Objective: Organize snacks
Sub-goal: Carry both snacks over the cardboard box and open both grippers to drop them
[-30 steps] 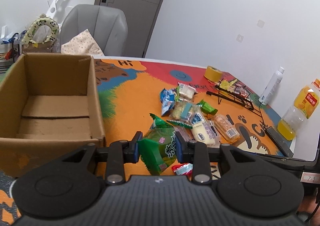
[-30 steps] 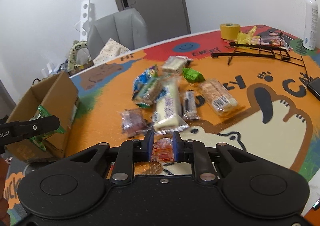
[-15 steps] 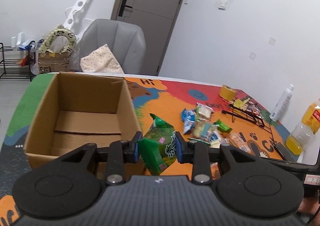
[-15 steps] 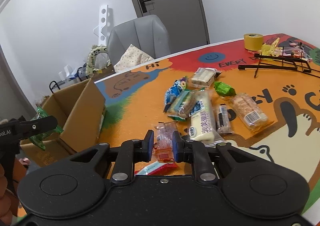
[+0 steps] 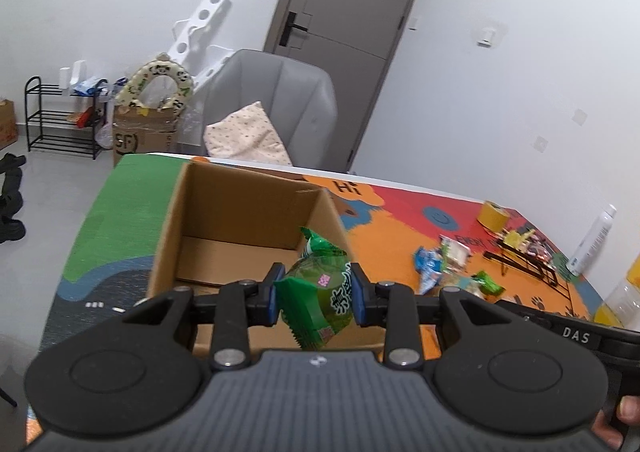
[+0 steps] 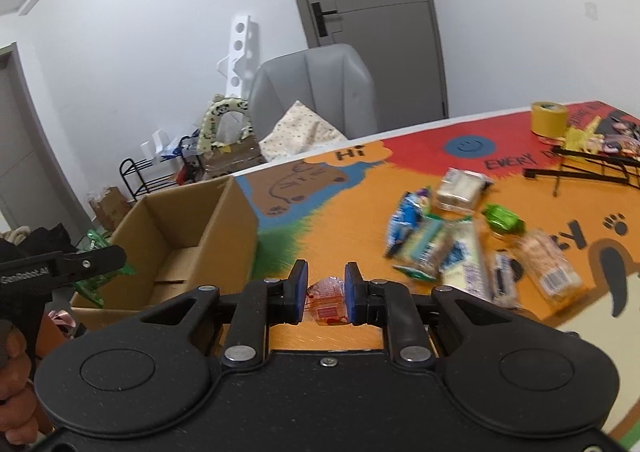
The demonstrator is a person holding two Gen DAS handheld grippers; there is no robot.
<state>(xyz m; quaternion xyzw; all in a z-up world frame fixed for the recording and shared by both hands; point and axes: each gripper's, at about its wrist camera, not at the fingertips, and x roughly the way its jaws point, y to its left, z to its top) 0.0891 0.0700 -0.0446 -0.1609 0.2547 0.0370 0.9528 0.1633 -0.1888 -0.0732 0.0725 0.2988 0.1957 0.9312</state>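
Note:
My left gripper [image 5: 316, 294] is shut on a green snack packet [image 5: 318, 298], held above the near right part of an open cardboard box [image 5: 240, 204] whose inside looks bare. In the right wrist view the same box [image 6: 180, 220] sits at the left, with the left gripper [image 6: 92, 260] and its green packet [image 6: 94, 278] over its near left corner. My right gripper [image 6: 326, 290] is shut on a small red and clear candy packet [image 6: 328, 298], above the orange mat right of the box. A loose pile of snacks [image 6: 452, 244] lies further right on the mat.
A yellow tape roll [image 6: 548, 118], a black wire rack [image 6: 580, 168] and a white spray bottle [image 5: 592, 240] stand at the table's far right. A grey chair [image 5: 276, 108] with a cushion is behind the table. A hand [image 6: 14, 392] grips the left tool.
Both grippers have lifted and swung left toward the box, each still holding its packet. The snack pile has slid to the right in both views and the box now sits ahead.

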